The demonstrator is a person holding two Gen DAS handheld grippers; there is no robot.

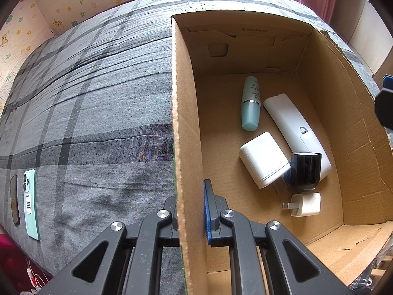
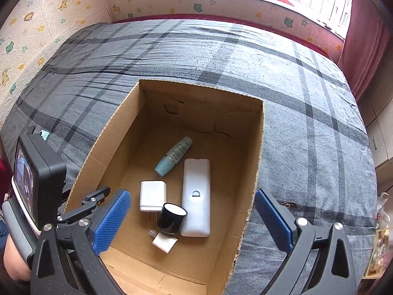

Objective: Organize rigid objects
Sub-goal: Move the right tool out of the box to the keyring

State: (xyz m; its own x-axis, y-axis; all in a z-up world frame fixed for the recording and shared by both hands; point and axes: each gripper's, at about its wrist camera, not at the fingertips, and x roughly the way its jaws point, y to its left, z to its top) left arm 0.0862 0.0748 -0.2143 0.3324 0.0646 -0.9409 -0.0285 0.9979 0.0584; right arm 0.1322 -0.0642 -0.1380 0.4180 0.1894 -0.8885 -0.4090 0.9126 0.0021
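1. Our left gripper [image 1: 191,211] has its jaws pinched on the left wall of the cardboard box [image 1: 181,127], basically steadying it on the bed [image 2: 307,113].
2. Our right gripper [image 2: 192,221] hangs over the box with jaws spread wide and nothing between the pads.
3. Already in the box: teal bottle [image 2: 175,156], white remote [image 2: 196,196], big white charger [image 2: 152,196], black cap [image 2: 172,217], small white plug [image 2: 164,241].
4. What's left out looks like the green phone [image 1: 31,202] and a dark phone [image 1: 14,199] beside it, lying flat on the bed well left of the box.
5. Both run lengthwise away from us, so they're way closer to our left hand; the right would have to cross over the box, we reckon.
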